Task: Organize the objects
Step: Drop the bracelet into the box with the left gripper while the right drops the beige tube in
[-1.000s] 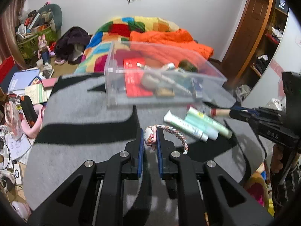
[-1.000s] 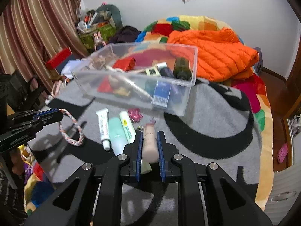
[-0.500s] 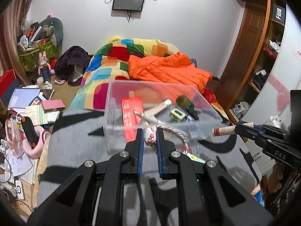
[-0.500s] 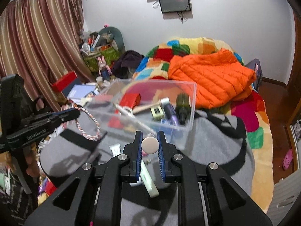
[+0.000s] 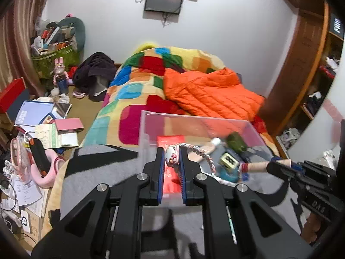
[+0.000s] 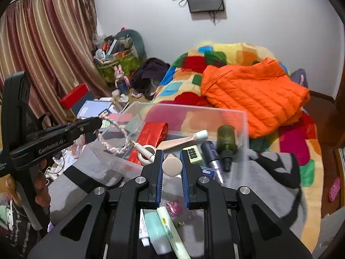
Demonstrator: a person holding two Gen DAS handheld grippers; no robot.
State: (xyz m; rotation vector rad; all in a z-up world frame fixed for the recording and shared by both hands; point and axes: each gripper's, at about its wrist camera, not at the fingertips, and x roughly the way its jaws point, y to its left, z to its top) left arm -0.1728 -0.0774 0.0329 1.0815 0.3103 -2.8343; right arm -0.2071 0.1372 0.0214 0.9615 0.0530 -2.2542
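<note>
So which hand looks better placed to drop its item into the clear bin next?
Left, probably. The left gripper holds the braided rope toy already dangling over the clear bin; the right gripper grips its beige tube nearer the front wall.

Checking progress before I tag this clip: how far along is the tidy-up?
Done: red packet, green bottle and other bits lie in the clear bin. In hand: left gripper shut on a braided loop, right gripper on a beige tube, both at the bin. Left: three tubes on the grey blanket.
</note>
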